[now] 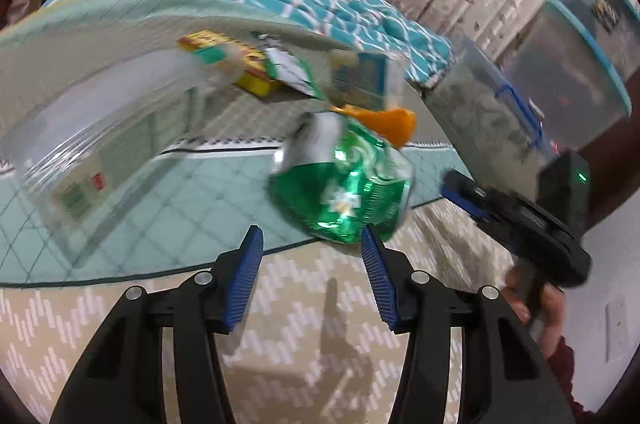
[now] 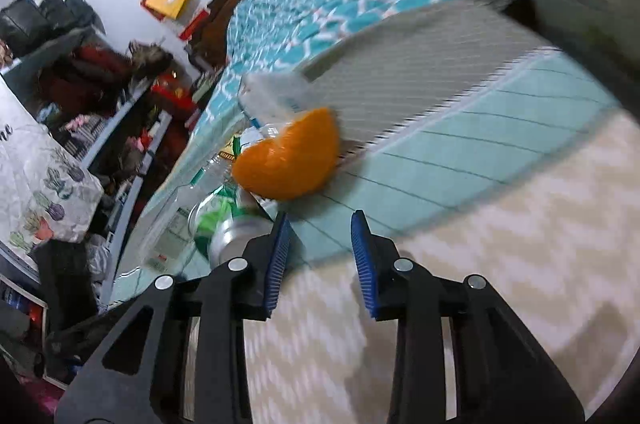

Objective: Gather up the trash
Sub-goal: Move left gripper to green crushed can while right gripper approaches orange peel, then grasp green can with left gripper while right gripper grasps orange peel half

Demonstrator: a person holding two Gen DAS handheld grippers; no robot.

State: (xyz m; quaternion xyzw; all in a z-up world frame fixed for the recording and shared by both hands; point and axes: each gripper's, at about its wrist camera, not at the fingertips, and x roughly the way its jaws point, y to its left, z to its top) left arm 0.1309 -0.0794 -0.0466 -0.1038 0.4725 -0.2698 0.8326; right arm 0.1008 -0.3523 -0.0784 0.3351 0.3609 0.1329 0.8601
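Left wrist view: trash lay on a teal mat [image 1: 168, 207].
The left hand-held gripper [image 1: 312, 260] was spread just short of a crushed green can [image 1: 344, 183]; the right hand-held gripper [image 2: 320, 244] was spread, empty, near an orange peel [image 2: 288, 155].

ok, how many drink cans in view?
1. A crushed green can lies on the teal mat, just ahead of the open left gripper, beside the orange peel. Clutter may hide more.
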